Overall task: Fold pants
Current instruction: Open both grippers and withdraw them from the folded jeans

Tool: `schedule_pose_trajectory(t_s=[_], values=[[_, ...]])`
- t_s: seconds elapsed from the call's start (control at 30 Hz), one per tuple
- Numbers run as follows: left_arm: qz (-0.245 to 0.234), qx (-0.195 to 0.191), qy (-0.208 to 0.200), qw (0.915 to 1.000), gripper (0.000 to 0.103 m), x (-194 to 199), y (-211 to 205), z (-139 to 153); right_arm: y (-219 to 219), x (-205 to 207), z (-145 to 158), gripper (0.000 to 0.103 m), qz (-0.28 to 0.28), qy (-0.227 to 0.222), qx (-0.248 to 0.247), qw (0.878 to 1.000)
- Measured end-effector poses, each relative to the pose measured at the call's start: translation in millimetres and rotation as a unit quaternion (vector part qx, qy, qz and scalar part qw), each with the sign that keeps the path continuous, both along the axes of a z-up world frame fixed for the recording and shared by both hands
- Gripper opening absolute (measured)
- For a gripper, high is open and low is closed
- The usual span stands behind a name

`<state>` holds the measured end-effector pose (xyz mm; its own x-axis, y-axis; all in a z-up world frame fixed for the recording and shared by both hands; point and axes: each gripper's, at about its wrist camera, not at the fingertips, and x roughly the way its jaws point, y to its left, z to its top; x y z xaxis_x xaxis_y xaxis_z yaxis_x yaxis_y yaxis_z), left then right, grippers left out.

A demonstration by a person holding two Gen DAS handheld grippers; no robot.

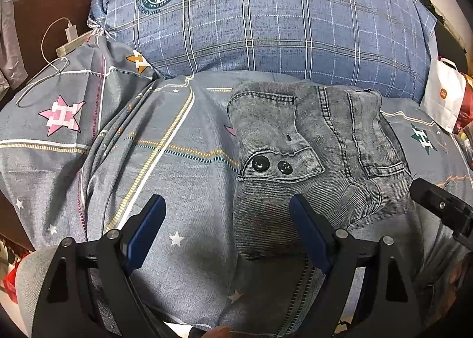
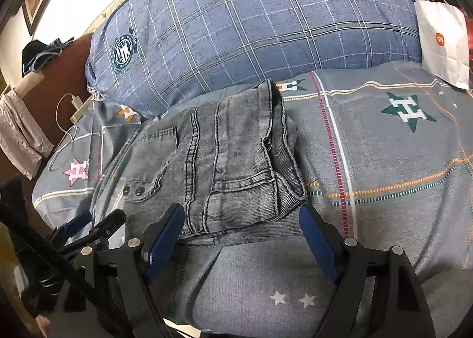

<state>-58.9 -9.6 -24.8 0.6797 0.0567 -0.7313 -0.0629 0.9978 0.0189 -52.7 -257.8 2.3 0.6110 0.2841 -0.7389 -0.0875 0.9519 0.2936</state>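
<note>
The grey denim pants (image 1: 310,154) lie folded into a compact bundle on the grey star-patterned bedsheet (image 1: 183,166); a pocket flap with two black snaps (image 1: 272,165) faces up. My left gripper (image 1: 227,205) is open and empty, hovering just in front of the bundle's left part. My right gripper (image 2: 242,217) is open and empty, its jaws spread just before the near edge of the pants (image 2: 224,160). The left gripper shows at the lower left of the right wrist view (image 2: 88,225), and part of the right gripper shows at the right edge of the left wrist view (image 1: 443,208).
A large blue plaid pillow (image 1: 266,19) lies behind the pants. A white paper bag (image 2: 443,45) stands at the far right. A white charger and cable (image 1: 69,39) lie at the bed's left, by a brown headboard (image 1: 35,27) with clothes on it.
</note>
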Motion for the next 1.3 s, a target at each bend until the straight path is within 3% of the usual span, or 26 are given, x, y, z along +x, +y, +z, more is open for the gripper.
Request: schedule_pose_trajectory(t_s=[0.43, 1.3], values=[[0.002, 0.003, -0.017, 0.9998, 0.086, -4, 0, 3, 22, -6, 5, 0.081, 0.018, -0.020, -0.041, 0.999], [0.001, 0.001, -0.010, 0.9999, 0.086, 1, 0, -4, 23, -3, 0, 0.081, 0.023, -0.011, -0.046, 0.999]])
